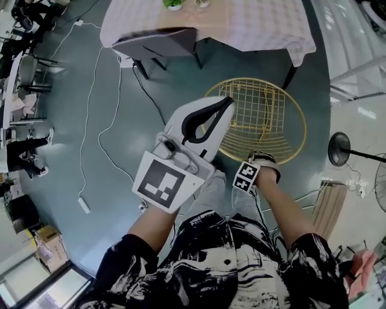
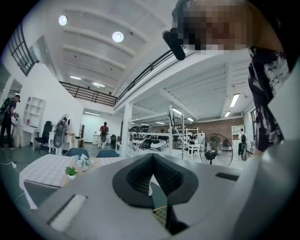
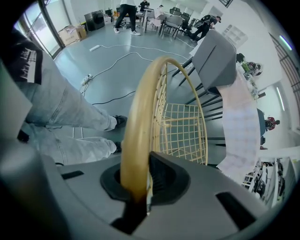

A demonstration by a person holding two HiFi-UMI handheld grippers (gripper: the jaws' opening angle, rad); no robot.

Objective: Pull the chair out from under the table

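Note:
The gold wire chair [image 1: 300,124] stands on the grey floor just in front of the checked-cloth table [image 1: 265,27], outside its edge. My right gripper [image 1: 263,159] sits low at the chair's near rim. In the right gripper view the thick gold rim [image 3: 140,112] runs between the dark pads, and the right gripper [image 3: 139,180] is shut on it. My left gripper [image 1: 230,102] is held up above the chair's left side, touching nothing. In the left gripper view the tips of the left gripper [image 2: 152,156] meet, with only a hollow behind them.
A grey upholstered chair [image 1: 158,42] is tucked at the table's left side. A small potted plant [image 1: 174,4] sits on the table. White cables [image 1: 90,114] and a power strip [image 1: 83,205] lie on the floor to the left. A fan base [image 1: 339,148] stands to the right.

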